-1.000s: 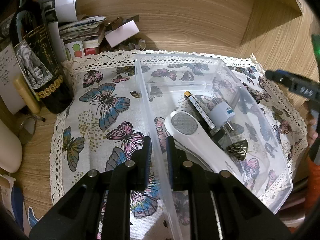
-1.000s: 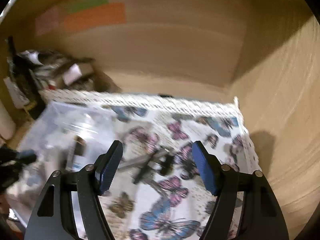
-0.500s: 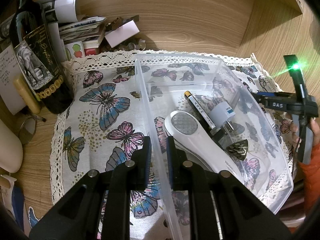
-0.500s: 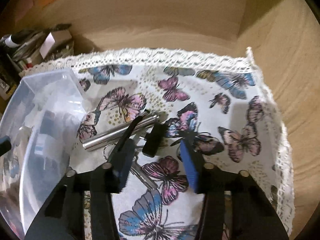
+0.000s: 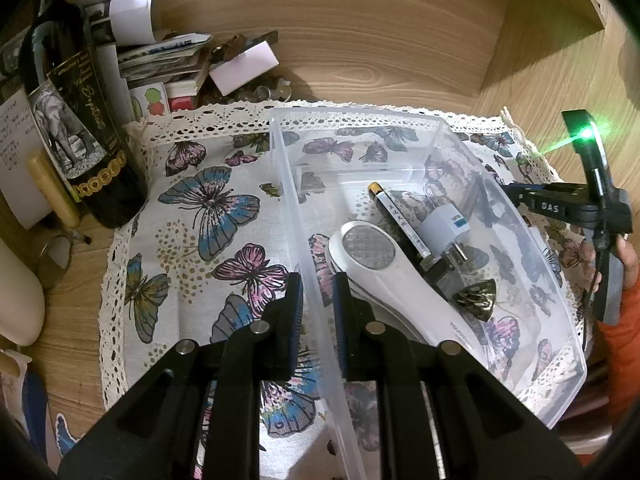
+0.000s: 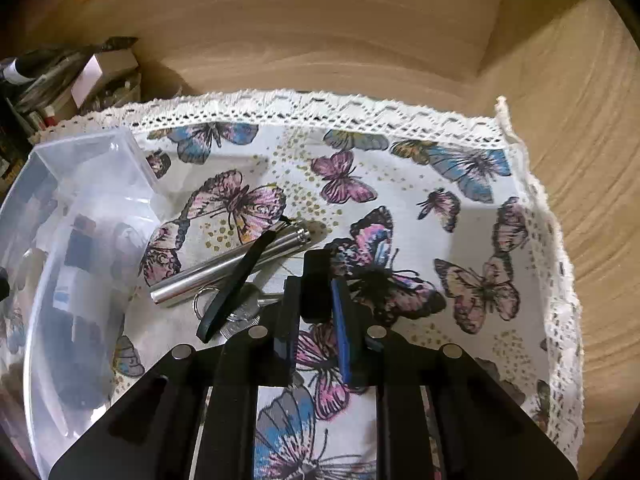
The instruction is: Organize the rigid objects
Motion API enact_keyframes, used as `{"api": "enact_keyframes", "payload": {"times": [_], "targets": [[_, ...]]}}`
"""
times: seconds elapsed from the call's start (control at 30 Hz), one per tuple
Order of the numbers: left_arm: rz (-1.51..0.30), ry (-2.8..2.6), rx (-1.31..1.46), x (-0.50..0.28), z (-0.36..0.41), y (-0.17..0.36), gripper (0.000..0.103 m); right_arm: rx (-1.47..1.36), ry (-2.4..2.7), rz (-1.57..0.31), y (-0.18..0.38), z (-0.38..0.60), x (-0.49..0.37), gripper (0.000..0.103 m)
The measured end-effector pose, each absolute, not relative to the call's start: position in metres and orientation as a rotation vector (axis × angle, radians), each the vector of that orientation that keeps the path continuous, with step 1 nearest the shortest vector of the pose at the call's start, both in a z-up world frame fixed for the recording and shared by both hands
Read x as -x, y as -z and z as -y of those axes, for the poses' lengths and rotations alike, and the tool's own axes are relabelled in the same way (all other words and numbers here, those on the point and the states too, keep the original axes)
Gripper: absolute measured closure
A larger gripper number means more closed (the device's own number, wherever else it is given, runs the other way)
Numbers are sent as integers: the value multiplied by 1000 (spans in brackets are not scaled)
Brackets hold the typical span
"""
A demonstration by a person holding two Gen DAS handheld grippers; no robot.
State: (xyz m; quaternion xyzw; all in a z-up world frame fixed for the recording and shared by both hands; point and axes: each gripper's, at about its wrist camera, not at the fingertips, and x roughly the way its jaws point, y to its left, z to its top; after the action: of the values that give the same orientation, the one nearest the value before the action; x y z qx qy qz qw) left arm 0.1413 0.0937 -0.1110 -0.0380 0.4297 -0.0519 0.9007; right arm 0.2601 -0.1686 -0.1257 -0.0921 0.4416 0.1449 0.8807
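Note:
My left gripper [image 5: 317, 304] is shut on the left wall of a clear plastic bin [image 5: 360, 120]. Inside the bin lie a white handheld device [image 5: 384, 272], a black stick [image 5: 400, 220], a white plug [image 5: 444, 220] and a small bronze bell [image 5: 476, 294]. To the right of the bin [image 6: 80, 152], my right gripper [image 6: 314, 312] is low over the butterfly cloth [image 6: 460, 208], its jaws closing with the pads pressing on a small black block [image 6: 316, 280]. Just left of the block lie a silver metal tube [image 6: 232, 268], a black strap [image 6: 236, 284] and a key ring [image 6: 206, 300].
A dark wine bottle [image 5: 76, 132], stacked papers and small boxes [image 5: 168, 64] crowd the back left corner. Wooden walls close the back and right sides. A hand in an orange sleeve [image 5: 624, 264] shows at the right edge of the left wrist view.
The right gripper came down to the cloth and its jaws closed from wide apart onto the black block. The left gripper and the bin stayed where they were.

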Motion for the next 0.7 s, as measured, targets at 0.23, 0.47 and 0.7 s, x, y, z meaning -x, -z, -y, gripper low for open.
{"api": "enact_keyframes", "payload": {"times": [0.23, 0.47, 0.7], "targets": [[-887, 102, 76, -141, -92, 111, 90, 207, -312, -836, 100, 167, -236, 89], [-887, 101, 75, -141, -92, 111, 90, 204, -350, -761, 74, 158, -220, 89], [-887, 101, 74, -141, -92, 111, 90, 203, -422, -668, 44, 142, -198, 89]]}}
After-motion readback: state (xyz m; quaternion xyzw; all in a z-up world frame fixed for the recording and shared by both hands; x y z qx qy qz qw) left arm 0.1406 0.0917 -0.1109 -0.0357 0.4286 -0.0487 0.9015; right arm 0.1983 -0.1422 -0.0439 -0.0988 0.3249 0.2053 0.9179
